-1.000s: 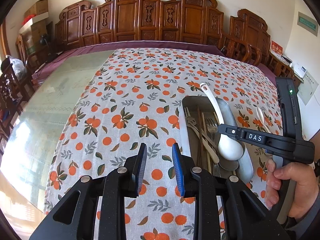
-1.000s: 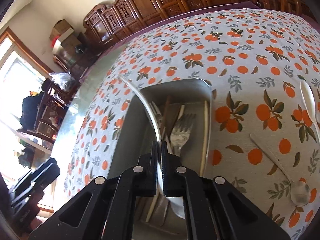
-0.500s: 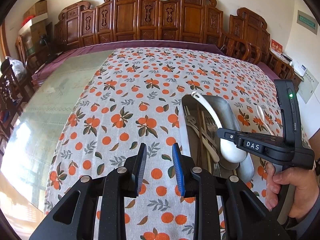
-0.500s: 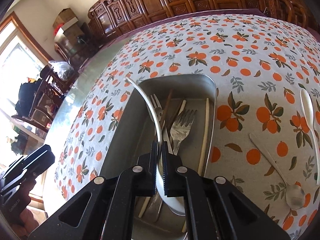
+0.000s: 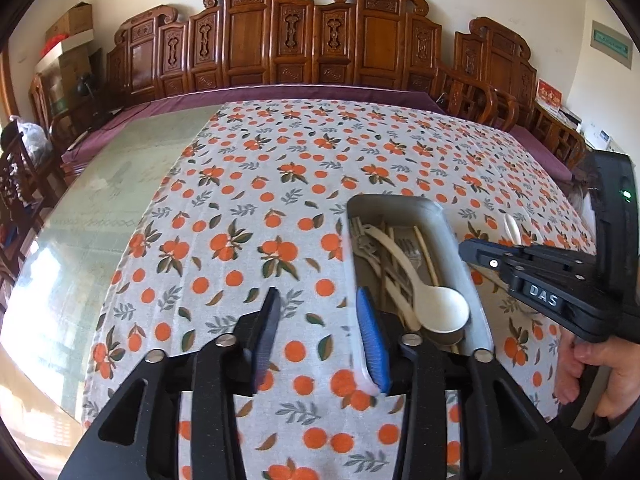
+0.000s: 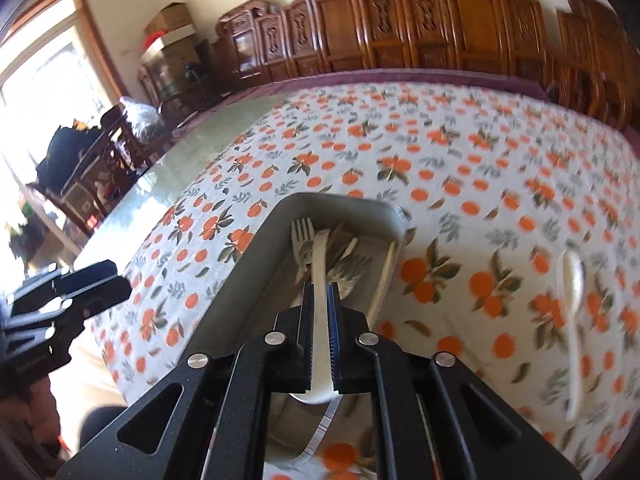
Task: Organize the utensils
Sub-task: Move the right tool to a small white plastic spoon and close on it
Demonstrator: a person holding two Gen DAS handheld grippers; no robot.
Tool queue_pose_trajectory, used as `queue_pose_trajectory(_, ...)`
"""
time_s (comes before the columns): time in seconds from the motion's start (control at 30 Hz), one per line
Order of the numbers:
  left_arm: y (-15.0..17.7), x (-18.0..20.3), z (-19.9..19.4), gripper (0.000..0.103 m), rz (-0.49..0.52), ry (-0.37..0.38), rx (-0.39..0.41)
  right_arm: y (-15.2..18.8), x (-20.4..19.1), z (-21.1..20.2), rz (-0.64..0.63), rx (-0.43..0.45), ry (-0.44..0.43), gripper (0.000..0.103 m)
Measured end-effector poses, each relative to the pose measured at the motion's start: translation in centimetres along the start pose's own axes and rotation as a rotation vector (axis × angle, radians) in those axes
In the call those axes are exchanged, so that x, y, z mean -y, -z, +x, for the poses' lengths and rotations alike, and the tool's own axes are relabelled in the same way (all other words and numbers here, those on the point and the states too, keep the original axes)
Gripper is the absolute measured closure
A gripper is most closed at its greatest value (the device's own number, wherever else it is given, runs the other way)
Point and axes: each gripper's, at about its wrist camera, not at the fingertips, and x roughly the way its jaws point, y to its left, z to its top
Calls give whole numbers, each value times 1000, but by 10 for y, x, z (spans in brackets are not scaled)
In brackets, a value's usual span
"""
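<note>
A steel tray (image 5: 396, 200) on the orange-print cloth holds forks (image 6: 304, 236), chopsticks and a white spoon (image 5: 440, 308). The spoon lies flat in it, bowl at the near end. My right gripper (image 5: 466, 248) hangs above the tray's right side, clear of the spoon. In the right wrist view the right gripper (image 6: 320, 286) is all but shut, and the spoon (image 6: 320, 248) shows through the narrow slit. My left gripper (image 5: 318, 294) hovers over bare cloth just left of the tray. Its jaws are opening with nothing between them.
Another white spoon (image 6: 572, 280) lies on the cloth right of the tray, also visible as a spoon (image 5: 512, 228) past the tray's far right corner. Bare glass tabletop (image 5: 100, 220) lies left of the cloth. Carved wooden chairs (image 5: 304, 48) line the far side.
The right gripper let go of the white spoon, which now lies flat in the tray, then rose and rolled level. The left jaws have spread wider.
</note>
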Motion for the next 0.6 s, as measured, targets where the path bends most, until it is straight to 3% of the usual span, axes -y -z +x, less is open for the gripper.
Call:
queue_pose_trajectory(0.17,-3,27,2,53,20,14,9,9,20,-26,-68,30,46,94)
queue_pose_trajectory(0.23,-4,40,4,37,23,25,15,14,37,-39,-67,42,64,90)
queue_pose_trajectory(0.6,-3,107,20,34,57,93,-4,36,131,-57,-6,46,186,67)
